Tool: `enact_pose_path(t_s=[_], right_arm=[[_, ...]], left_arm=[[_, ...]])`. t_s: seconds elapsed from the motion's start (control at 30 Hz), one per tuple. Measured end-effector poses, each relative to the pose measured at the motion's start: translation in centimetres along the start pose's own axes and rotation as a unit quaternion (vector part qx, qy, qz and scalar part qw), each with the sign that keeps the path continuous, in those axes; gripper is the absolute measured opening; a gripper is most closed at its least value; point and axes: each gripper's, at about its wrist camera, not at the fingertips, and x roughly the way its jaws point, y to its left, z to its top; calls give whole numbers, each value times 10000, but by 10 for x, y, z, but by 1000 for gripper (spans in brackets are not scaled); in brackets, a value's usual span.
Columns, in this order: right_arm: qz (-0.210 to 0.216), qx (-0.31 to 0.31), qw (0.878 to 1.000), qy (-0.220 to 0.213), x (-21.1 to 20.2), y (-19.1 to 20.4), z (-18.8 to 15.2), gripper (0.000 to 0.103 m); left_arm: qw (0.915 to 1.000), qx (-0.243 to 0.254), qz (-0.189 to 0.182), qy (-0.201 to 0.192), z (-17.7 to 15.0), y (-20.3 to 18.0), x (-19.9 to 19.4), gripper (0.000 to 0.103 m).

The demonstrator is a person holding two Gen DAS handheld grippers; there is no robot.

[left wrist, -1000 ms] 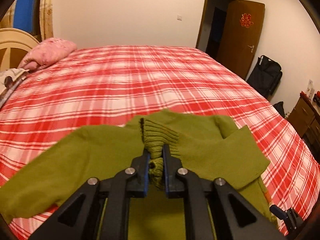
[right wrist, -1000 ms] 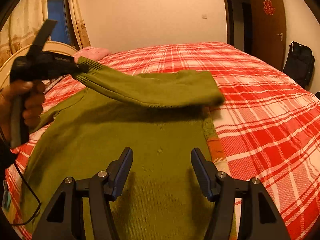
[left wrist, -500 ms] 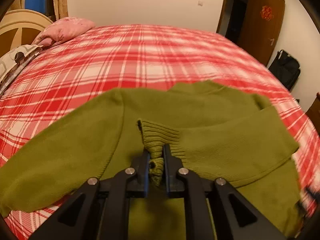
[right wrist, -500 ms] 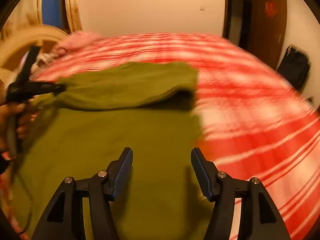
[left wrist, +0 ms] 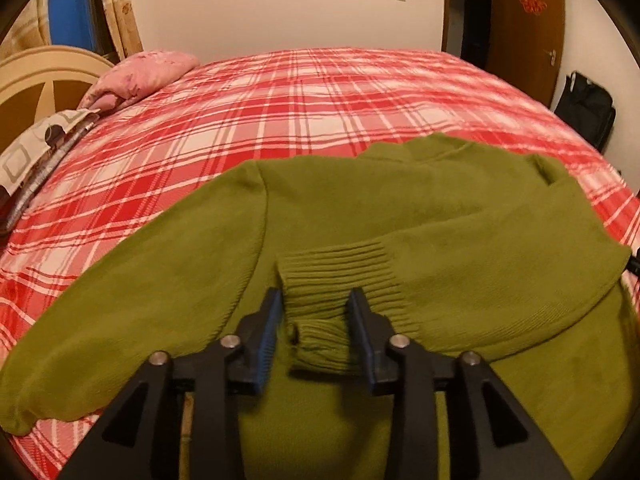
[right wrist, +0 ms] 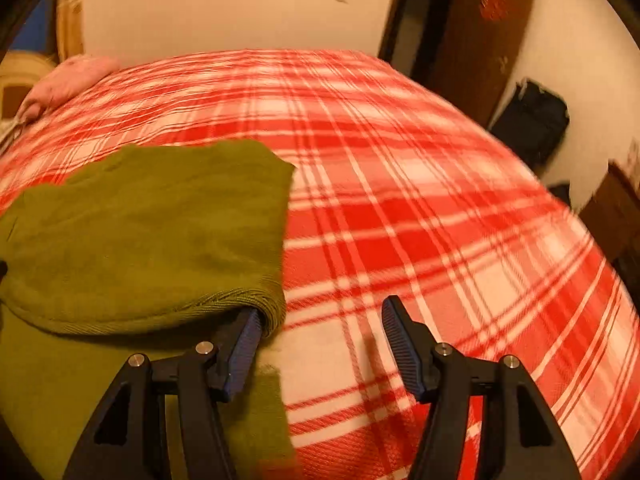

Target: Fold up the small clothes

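Cream walls (left wrist: 280, 4) close the room at the far side, with a brown door (left wrist: 524, 20) at the far right and a black bag (left wrist: 586, 108) on the floor beside it. Filling most of both views is a bed spread with a red and white plaid cover (left wrist: 280, 112); a pink pillow (left wrist: 140, 76) lies at its far left by a curved headboard (left wrist: 36, 80).

On the near part of the cover lies the olive green sweater (left wrist: 400, 200), front up, neck toward the far side. One sleeve (left wrist: 132, 300) stretches out to the left onto the plaid. The other sleeve (left wrist: 500, 272) is folded across the body from the right, and its ribbed cuff (left wrist: 336, 284) rests on the sweater's middle.

At the near edge of the left wrist view, the left gripper (left wrist: 314, 312) has just been opening its jaws; the cuff lies between the blue pads (left wrist: 266, 332), which stand a little apart from it, so the cloth is let go. In the right wrist view, somewhat blurred, the right gripper (right wrist: 320, 328) stands wide with nothing clamped. Its left finger (right wrist: 240, 344) pokes in under the folded right edge of the sweater (right wrist: 160, 232), while the right finger (right wrist: 400, 340) hangs over bare plaid.
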Motion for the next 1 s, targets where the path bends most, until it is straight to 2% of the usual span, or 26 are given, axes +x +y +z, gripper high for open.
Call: enact_pose_path(t_s=[0.17,0.27,0.3,0.37,0.4,0.47,0.53,0.67,0.8,0.9,1.0], right_arm=[[-70,-241,9995,199,-24,-1,-8,62],[-96,-131,9997,-183,-59,-2,4,62],[3,-109,9994,-335,-65,1,9,62],[540,-264,9954,-746,-77,19,24,62],[800,-365,9934,-743,-73,29,29,62],[1217,-479,9904,-455,-54,48,36,62],[1382,-401,9895,-133,-32,57,37,62],[1248,-290,9904,515,9,57,20,62],[1117,-509,9916,404,0,57,5,63],[784,-778,9931,390,-17,67,10,63],[1127,-925,9891,198,-33,92,17,63]], left_arm=[[9999,-118,-52,93,-3,8,2,51],[9999,-130,-37,92,-5,7,2,53],[9999,-109,-15,96,-5,6,3,53],[9999,-50,42,87,-5,3,3,53],[9999,-44,66,83,-5,3,3,56],[9999,-81,97,80,-6,5,2,60],[9998,-134,68,118,-7,8,3,62],[9998,-129,87,85,-9,8,2,63],[9999,-100,50,108,-10,9,1,65],[9998,-165,-89,29,-11,14,-5,68],[9979,-547,-311,-177,-13,31,-18,69]])
